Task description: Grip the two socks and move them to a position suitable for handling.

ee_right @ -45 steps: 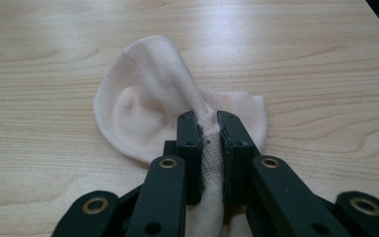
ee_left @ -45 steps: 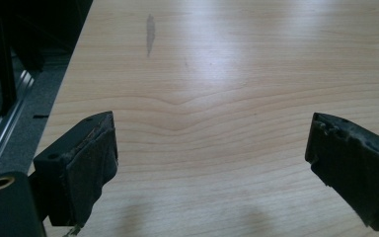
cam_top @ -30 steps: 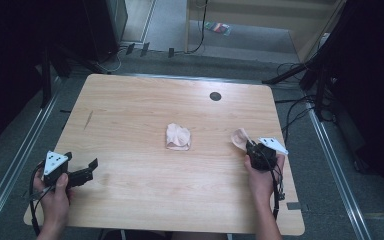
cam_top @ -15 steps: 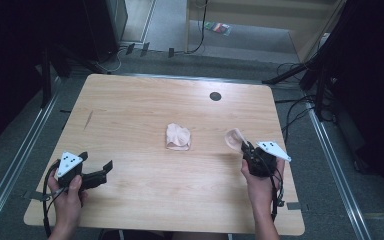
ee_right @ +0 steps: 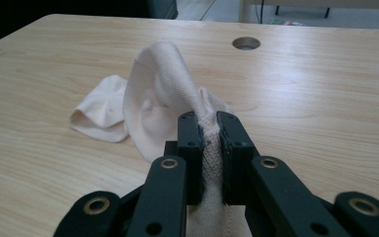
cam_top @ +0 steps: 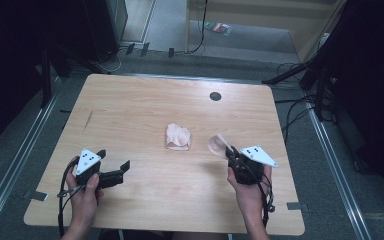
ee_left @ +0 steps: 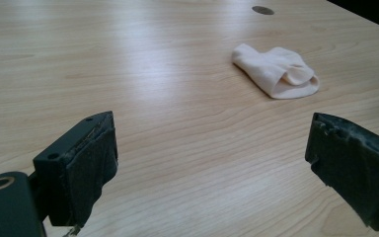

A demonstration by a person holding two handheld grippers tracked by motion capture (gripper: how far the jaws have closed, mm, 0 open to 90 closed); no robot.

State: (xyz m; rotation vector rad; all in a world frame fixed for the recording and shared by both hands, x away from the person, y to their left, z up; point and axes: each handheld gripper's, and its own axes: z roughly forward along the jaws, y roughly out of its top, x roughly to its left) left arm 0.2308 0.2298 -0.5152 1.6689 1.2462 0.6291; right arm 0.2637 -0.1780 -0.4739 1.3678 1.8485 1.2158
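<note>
- The pale sock (ee_right: 160, 94) bears no readable writing; it is pinched between the closed jaws of the right tool (ee_right: 208, 129), raised above the tabletop (cam_top: 140, 115) near its right edge.
- A second sock (cam_top: 178, 136) lies mid-tabletop.
- The left tool (ee_left: 212, 163) gapes wide, holding nothing.
- Both tools have moved inward from the side edges since a second ago.

I see a pale peach sock (ee_right: 163, 94) with a fine ribbed knit in my right tool (ee_right: 209, 123), whose jaws are matte black with brass-coloured rivets. A second sock (cam_top: 178, 136) of the same pale peach lies on the worktop (cam_top: 130, 110), which is light wood with a streaky grain and one dark round hole (cam_top: 215, 96). My left tool (ee_left: 217, 163) has black jaws too, and in the high view it wears a white three-cornered plate (cam_top: 88, 160) with black dots.
</note>
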